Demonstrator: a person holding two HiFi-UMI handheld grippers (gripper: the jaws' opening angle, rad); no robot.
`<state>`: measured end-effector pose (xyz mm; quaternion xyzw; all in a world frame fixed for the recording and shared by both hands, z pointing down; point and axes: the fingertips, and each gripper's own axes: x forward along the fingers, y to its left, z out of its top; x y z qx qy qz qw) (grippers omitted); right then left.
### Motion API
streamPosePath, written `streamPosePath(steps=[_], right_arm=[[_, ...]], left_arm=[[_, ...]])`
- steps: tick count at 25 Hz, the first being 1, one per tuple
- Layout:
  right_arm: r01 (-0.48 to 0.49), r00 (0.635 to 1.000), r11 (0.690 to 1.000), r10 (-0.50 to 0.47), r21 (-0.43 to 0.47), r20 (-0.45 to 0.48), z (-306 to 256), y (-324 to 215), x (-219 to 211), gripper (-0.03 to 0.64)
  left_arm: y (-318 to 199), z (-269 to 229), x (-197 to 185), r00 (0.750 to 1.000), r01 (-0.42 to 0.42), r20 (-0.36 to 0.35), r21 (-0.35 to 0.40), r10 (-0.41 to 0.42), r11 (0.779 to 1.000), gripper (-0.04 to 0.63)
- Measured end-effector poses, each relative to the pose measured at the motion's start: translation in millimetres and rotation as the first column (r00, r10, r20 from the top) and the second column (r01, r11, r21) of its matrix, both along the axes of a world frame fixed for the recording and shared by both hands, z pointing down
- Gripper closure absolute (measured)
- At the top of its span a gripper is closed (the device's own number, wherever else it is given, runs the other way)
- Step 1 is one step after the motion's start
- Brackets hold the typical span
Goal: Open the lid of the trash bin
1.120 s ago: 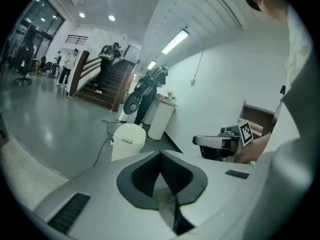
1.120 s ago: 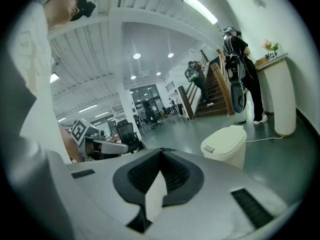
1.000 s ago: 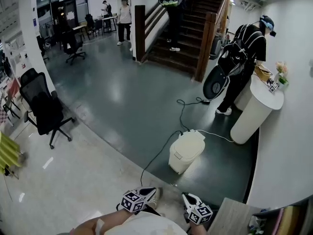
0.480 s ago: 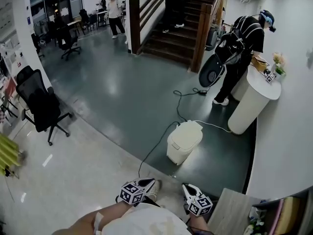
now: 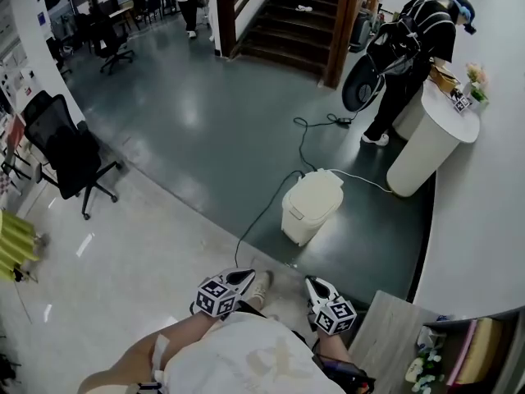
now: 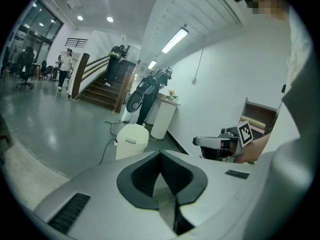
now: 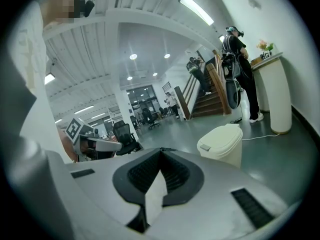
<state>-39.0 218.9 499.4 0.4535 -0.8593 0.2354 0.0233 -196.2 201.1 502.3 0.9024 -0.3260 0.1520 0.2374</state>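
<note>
A wooden staircase point(image 5: 287, 19) rises at the far end of a dark, glossy floor point(image 5: 197, 130). Right of the staircase, a person in black point(image 5: 410, 52) with a backpack stands bent toward a tall white round counter point(image 5: 428, 150). A black cable point(image 5: 302, 146) trails across the floor from near the staircase's foot. Far left of the staircase stands a black office chair point(image 5: 70, 158).

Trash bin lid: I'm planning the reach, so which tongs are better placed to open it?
Right, probably. The right tongs sit nearly in line with the trash bin lid; the left tongs are off to its side. Both are shut and far off.
</note>
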Motion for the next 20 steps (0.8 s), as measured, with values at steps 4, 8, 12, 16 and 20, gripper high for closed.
streamPosePath(steps=[4, 8, 12, 16, 20], right_arm=[[0.018, 1.000, 1.000, -0.018, -0.010, 0.010, 5.0, -7.5, -6.4, 0.612], [0.040, 0.999, 0.999, -0.040, -0.021, 0.004, 10.5, -15.2, -4.7, 0.612], [0.046, 0.999, 0.999, -0.046, -0.023, -0.003, 10.1, -29.0, -3.5, 0.611], [0.042, 0.999, 0.999, -0.043, -0.028, -0.006, 12.3, -45.4, 0.4, 0.612], [0.016, 1.000, 0.999, -0.015, -0.038, 0.012, 15.7, -65.4, 11.0, 0.612]], left_arm=[[-4.5, 0.2, -2.2, 1.000, 0.010, 0.006, 0.001, -0.010, 1.000, 0.580], [-9.6, 1.4, -4.2, 0.999, 0.035, 0.003, -0.001, -0.035, 0.999, 0.580], [-19.4, 7.0, -9.2, 0.998, 0.059, 0.010, -0.020, -0.059, 0.998, 0.580], [-38.8, 8.7, 0.0, 0.999, 0.047, 0.002, -0.019, -0.047, 0.999, 0.580], [-65.3, 14.4, 17.4, 1.000, 0.017, -0.006, -0.024, -0.018, 1.000, 0.580]])
